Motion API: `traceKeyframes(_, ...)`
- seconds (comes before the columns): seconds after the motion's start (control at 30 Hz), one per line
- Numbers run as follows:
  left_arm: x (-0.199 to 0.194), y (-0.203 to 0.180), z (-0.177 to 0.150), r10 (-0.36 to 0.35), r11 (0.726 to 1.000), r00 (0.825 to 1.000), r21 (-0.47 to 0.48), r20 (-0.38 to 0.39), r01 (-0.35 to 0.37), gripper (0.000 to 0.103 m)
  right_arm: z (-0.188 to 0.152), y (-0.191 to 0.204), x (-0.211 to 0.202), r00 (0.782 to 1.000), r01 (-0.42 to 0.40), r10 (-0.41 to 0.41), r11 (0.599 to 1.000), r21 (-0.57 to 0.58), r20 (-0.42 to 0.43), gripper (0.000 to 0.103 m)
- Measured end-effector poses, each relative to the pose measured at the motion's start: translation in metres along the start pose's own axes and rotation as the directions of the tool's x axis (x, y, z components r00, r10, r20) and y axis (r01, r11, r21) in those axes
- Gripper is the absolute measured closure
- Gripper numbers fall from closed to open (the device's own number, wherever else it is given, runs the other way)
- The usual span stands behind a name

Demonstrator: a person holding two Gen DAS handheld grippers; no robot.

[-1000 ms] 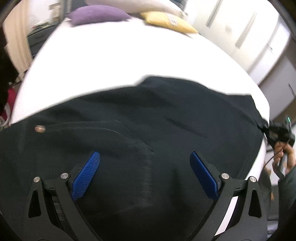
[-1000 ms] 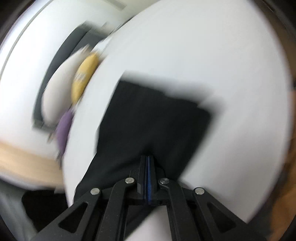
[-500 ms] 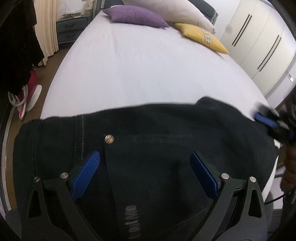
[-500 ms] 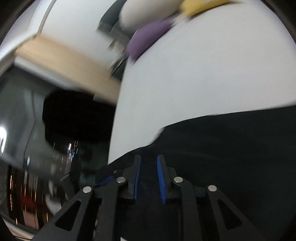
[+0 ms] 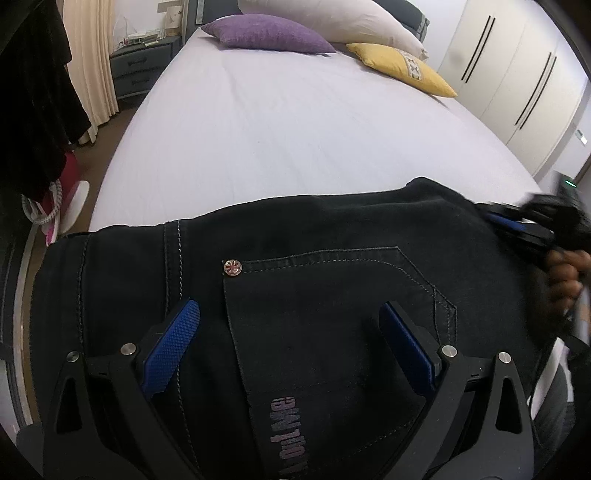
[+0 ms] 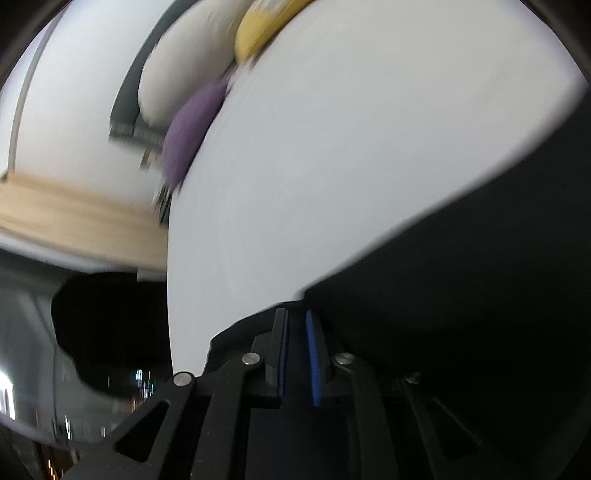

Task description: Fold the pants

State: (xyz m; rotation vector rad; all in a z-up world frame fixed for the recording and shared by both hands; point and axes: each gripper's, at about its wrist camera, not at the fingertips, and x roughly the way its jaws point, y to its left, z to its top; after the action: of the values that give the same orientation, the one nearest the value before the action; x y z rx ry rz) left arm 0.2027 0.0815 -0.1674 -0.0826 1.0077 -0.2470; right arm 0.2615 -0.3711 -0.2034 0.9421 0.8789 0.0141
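Note:
Black pants point(image 5: 332, 240) lie across the near end of a white bed point(image 5: 295, 129), back pocket and rivet facing up. My left gripper point(image 5: 289, 308) hangs open just above the pocket, its blue pads wide apart and nothing between them. My right gripper point(image 5: 506, 221), held by a hand, sits at the right-hand edge of the pants. In the blurred right wrist view the right gripper point(image 6: 294, 314) has its jaws a narrow gap apart over the dark pants point(image 6: 461, 295). I cannot make out any cloth pinched between the pads.
A purple cushion point(image 5: 266, 33), a white pillow point(image 5: 325, 18) and a yellow cushion point(image 5: 402, 68) lie at the head of the bed. White wardrobe doors point(image 5: 517, 74) stand on the right. A nightstand point(image 5: 144, 70) and dark hanging clothes point(image 5: 33, 92) are on the left.
My left gripper has travelled along the pants to the back pocket, still open. The right gripper's jaws went from fully shut to slightly apart, and its view swung round.

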Motion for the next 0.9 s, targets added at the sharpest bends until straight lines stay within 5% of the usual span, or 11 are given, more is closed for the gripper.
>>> traceKeyframes(0.13,-0.011,-0.010,0.000,0.004,1.000,1.000,-0.022,0.016,-0.003,0.004,-0.038,-0.009,-0.052,0.997,-0.078,0.078,0.992,-0.098,-0.010,0.048)
traceKeyframes(0.2,-0.012,-0.020,0.000,0.003,1.000,1.000,-0.005,0.012,-0.003,0.004,-0.053,-0.032,-0.067,1.000,-0.012,0.012,0.996,-0.086,0.000,0.049)
traceKeyframes(0.27,-0.014,-0.033,-0.002,0.003,1.000,1.000,0.026,0.003,-0.003,0.004,-0.051,-0.074,-0.089,0.998,-0.050,0.049,0.998,0.028,0.033,0.078)
traceKeyframes(0.37,-0.016,-0.046,-0.006,-0.011,0.998,1.000,0.056,-0.004,0.011,0.004,-0.039,-0.122,-0.131,0.990,-0.062,0.046,0.991,0.118,0.133,0.089)
traceKeyframes(0.53,-0.018,-0.064,-0.008,-0.011,0.997,1.000,0.075,-0.014,0.012,0.004,-0.020,-0.194,-0.206,0.945,-0.024,-0.053,0.973,0.230,0.323,0.092)
traceKeyframes(0.67,-0.025,-0.086,-0.004,-0.036,0.993,0.999,0.116,0.006,0.035,0.004,-0.023,-0.258,-0.285,0.876,-0.044,-0.126,0.941,0.337,0.466,0.091)
traceKeyframes(0.73,-0.024,-0.104,-0.001,-0.057,0.988,0.998,0.142,0.009,0.055,0.004,-0.031,-0.260,-0.312,0.843,0.020,-0.211,0.932,0.362,0.495,0.074)
traceKeyframes(0.83,-0.018,-0.138,0.006,-0.110,0.978,0.994,0.177,-0.003,0.109,0.004,-0.039,-0.273,-0.341,0.841,-0.046,-0.151,0.937,0.346,0.519,0.073)
traceKeyframes(0.9,-0.012,-0.172,0.008,-0.155,0.962,0.988,0.224,-0.008,0.153,0.004,-0.036,-0.266,-0.329,0.860,-0.071,-0.116,0.937,0.342,0.496,0.072)
